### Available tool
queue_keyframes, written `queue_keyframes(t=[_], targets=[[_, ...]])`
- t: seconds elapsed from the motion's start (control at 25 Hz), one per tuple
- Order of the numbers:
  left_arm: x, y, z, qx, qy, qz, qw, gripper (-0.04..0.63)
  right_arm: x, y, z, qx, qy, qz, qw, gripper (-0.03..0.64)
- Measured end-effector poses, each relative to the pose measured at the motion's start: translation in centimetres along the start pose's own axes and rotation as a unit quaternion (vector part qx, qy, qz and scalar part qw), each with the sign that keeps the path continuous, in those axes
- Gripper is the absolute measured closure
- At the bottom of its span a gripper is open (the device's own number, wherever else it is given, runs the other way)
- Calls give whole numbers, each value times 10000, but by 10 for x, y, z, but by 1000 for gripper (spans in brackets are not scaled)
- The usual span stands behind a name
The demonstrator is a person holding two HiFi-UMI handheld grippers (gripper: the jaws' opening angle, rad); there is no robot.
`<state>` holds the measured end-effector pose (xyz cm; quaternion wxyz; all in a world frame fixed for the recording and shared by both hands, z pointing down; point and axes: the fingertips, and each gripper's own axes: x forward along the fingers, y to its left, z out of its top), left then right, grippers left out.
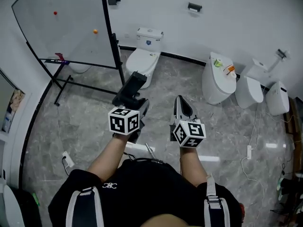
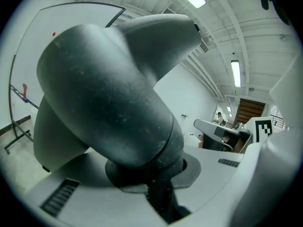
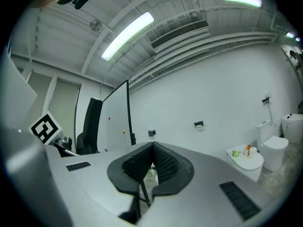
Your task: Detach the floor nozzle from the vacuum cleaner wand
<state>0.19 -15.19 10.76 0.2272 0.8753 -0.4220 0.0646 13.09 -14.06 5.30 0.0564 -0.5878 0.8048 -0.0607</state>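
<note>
Two grippers abreast: left gripper (image 1: pixel 133 102) clamps dark vacuum piece (image 1: pixel 131 88), long axis pointing away; right gripper (image 1: pixel 180 101) closed, empty, just beside it

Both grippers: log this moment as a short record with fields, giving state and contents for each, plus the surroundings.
left gripper: shut on a dark grey vacuum part, held out in front of the person
right gripper: shut, nothing between its jaws
part identity: possibly the floor nozzle's neck, not certain
surroundings: white toilets along the wall, whiteboard at left, grey marble floor
</note>
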Motion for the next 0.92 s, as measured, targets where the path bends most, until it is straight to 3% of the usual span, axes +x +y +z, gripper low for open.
queue_keyframes(t=[0.2,0.36,0.72,0.92], targets=[[-2,1,2,-49,12,62,10000,529,-3,1,5,182,-14,53,9998,600],[-6,-4,6,418,12,135,9990,529,-2,1,1,145,35,25,9999,600],[-6,-23,11,601,-20,-185,9980,529,-3,-2,4,2,-1,-27,10000,600],[-4,-24,13,684,-27,-199,9975,529,-1,-5,4,383,6,94,9992,601]])
